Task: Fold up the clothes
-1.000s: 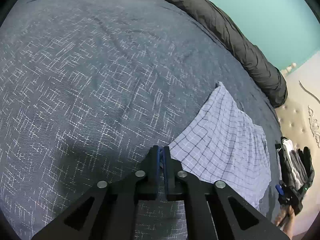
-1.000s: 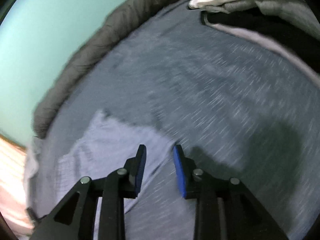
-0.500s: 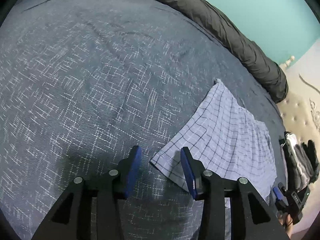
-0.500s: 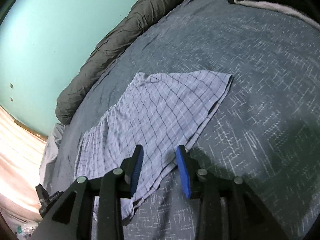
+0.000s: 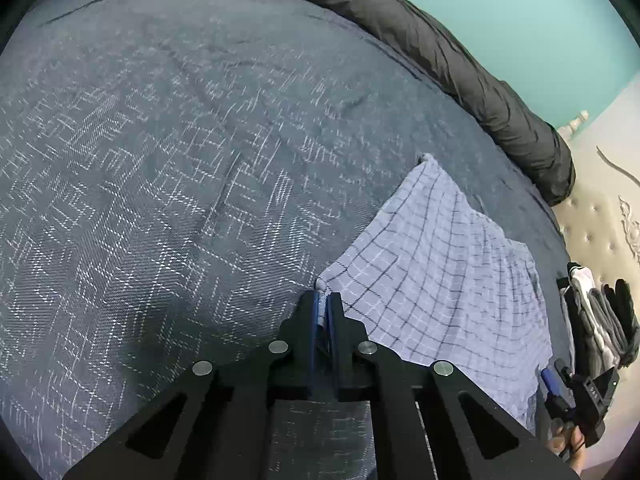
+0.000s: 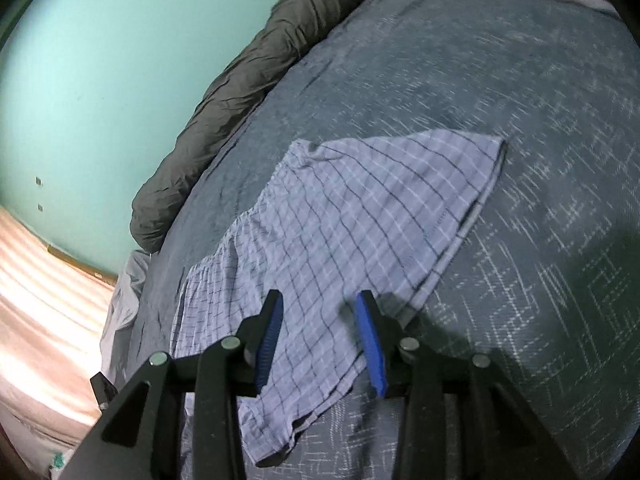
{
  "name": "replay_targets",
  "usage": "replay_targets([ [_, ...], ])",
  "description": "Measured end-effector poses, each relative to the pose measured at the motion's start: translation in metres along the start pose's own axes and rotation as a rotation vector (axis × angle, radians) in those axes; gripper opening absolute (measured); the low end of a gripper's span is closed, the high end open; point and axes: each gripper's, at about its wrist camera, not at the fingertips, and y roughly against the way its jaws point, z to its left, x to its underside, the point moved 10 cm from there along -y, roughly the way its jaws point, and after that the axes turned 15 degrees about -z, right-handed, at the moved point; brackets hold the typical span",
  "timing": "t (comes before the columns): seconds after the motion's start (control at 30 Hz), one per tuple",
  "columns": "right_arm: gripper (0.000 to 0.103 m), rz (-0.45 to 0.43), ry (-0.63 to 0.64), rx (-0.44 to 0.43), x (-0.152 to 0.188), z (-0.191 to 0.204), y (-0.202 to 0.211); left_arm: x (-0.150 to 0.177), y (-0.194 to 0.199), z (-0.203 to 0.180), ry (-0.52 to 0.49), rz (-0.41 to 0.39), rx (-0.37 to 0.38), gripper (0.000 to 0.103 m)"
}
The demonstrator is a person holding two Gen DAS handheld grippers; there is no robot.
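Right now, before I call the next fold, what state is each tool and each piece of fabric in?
left tool: shut on a corner of the checked shorts.
right tool: open, fingers either side of the shorts' hem, not gripping.
checked shorts: spread flat on the bedspread, unfolded, waistband gathered.
bedspread: flat, lightly creased.
dark blanket: rolled up along the wall.
clothes pile: heaped at the bed edge.

Your left gripper (image 5: 323, 300) hides the pinched corner of the checked shorts (image 5: 440, 272); beside them, the clothes pile (image 5: 600, 320) is cut off.
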Motion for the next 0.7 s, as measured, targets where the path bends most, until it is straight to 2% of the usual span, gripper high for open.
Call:
replay_targets([
  [0.13,0.038,-0.005,-0.015,-0.004,-0.006,-0.005,0.004,-0.006,0.005,-0.014,-0.025,-0.028,0.015,0.004],
  [0.37,0.038,-0.011,-0.035,-0.014,-0.015,-0.008,0.009,-0.008,0.008,-0.06,-0.121,-0.03,0.065,0.004],
  [0.5,0.038,-0.014,-0.046,-0.019,-0.02,-0.01,0.012,-0.012,0.01,-0.087,-0.128,-0.018,0.086,0.004],
  [0.7,0.038,-0.019,-0.063,-0.027,-0.028,-0.013,0.016,-0.026,0.01,-0.173,-0.215,-0.003,0.153,0.004],
])
